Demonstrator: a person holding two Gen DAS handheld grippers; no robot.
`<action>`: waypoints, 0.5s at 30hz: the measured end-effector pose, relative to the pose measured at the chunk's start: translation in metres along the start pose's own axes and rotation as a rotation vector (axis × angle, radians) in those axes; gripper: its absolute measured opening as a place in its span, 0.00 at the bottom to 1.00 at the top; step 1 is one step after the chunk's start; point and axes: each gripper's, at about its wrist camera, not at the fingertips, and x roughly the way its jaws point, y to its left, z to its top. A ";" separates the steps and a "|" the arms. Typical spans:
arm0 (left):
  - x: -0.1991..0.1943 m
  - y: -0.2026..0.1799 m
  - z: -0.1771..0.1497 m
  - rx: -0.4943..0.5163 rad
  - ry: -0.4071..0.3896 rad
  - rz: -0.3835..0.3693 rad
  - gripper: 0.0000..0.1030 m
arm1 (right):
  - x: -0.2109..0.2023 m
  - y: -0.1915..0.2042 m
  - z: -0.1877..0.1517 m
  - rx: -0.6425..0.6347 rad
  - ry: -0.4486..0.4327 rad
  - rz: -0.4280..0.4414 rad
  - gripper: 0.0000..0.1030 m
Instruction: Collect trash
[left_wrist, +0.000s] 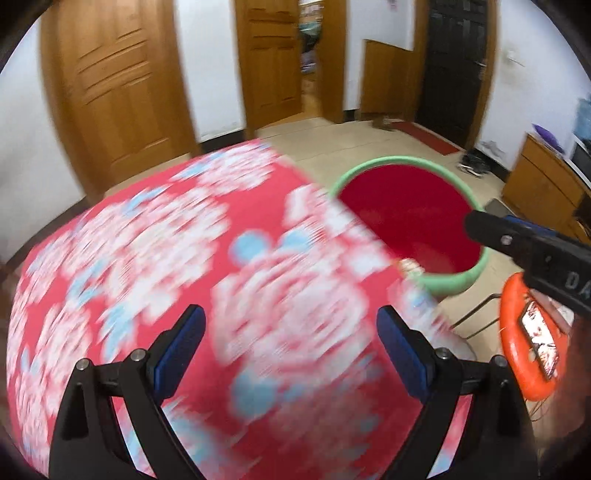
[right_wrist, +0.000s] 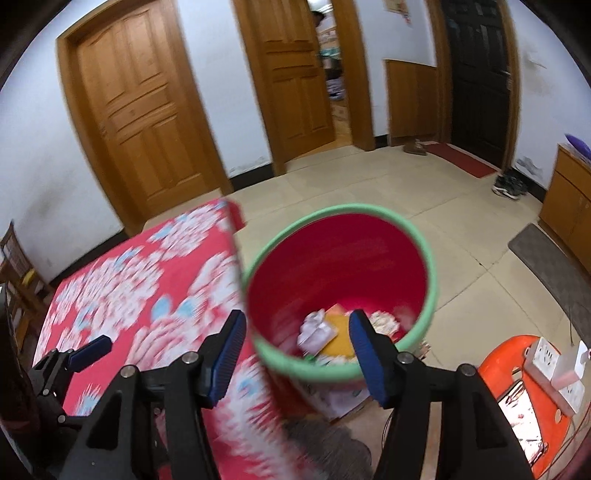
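Observation:
A red bucket with a green rim (right_wrist: 430, 254) stands on the floor beside the table; it also shows in the left wrist view (left_wrist: 476, 275). Inside lie crumpled white paper (right_wrist: 314, 328), a yellow piece (right_wrist: 340, 341) and other scraps. My right gripper (right_wrist: 295, 352) is open and empty, above the bucket's near rim. My left gripper (left_wrist: 291, 354) is open and empty over the red floral tablecloth (left_wrist: 184, 258). The right gripper's fingertip (left_wrist: 480, 225) shows over the bucket in the left view. No trash shows on the cloth; both views are blurred.
An orange stool (right_wrist: 517, 369) at the right holds a phone (right_wrist: 524, 417) and a white power strip (right_wrist: 554, 373). Wooden doors (right_wrist: 140, 122) and a dark door (right_wrist: 480, 74) line the far wall. A wooden cabinet (right_wrist: 569, 206), shoes (right_wrist: 511, 184) and mats are on the tiled floor.

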 end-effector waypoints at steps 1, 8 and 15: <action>-0.006 0.015 -0.010 -0.024 0.003 0.012 0.90 | -0.002 0.009 -0.003 -0.018 0.011 0.007 0.59; -0.032 0.061 -0.036 -0.108 -0.015 0.010 0.90 | -0.015 0.062 -0.028 -0.073 0.058 0.050 0.61; -0.051 0.045 -0.028 -0.023 -0.196 -0.172 0.92 | -0.032 0.056 -0.043 0.019 -0.057 -0.077 0.75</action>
